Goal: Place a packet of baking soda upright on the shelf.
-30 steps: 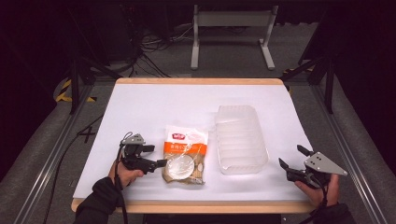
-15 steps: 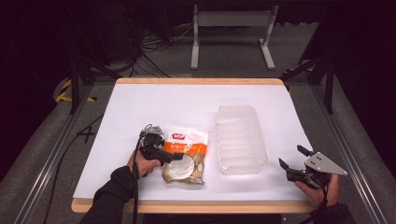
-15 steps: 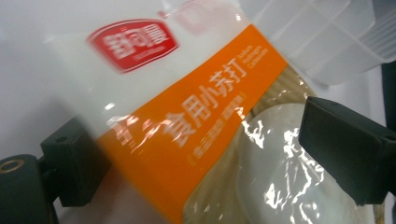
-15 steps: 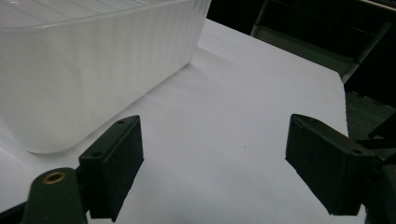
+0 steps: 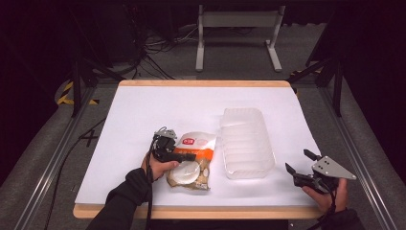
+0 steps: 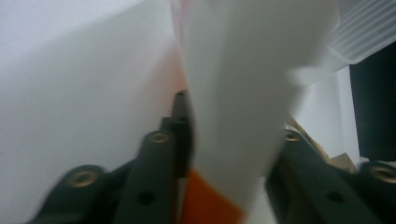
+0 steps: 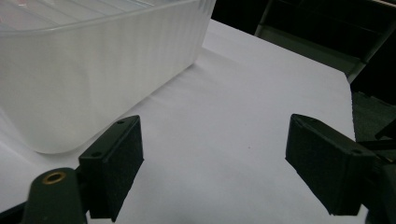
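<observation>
A snack bag [image 5: 195,143] with an orange and white front and a clear window lies on the white table [image 5: 139,110], near the front edge. My left gripper [image 5: 188,156] reaches over the bag's left side from the left. Its jaws have just been closing, and in the left gripper view the bag's film [image 6: 233,84] fills the space between them, pinched. My right gripper [image 5: 297,161] rests at the front right corner, open with nothing between its pads [image 7: 119,154]. It faces the clear ribbed plastic container [image 7: 93,70].
The clear plastic container [image 5: 246,141] stands just right of the bag, mid-table. Bare tabletop stretches behind and to the left. Beyond the table's far edge are a dark floor, cables and a metal stand [image 5: 237,28].
My left gripper moved right across the table to the bag and its jaws came together on the bag's left side. The right gripper stayed where it was.
</observation>
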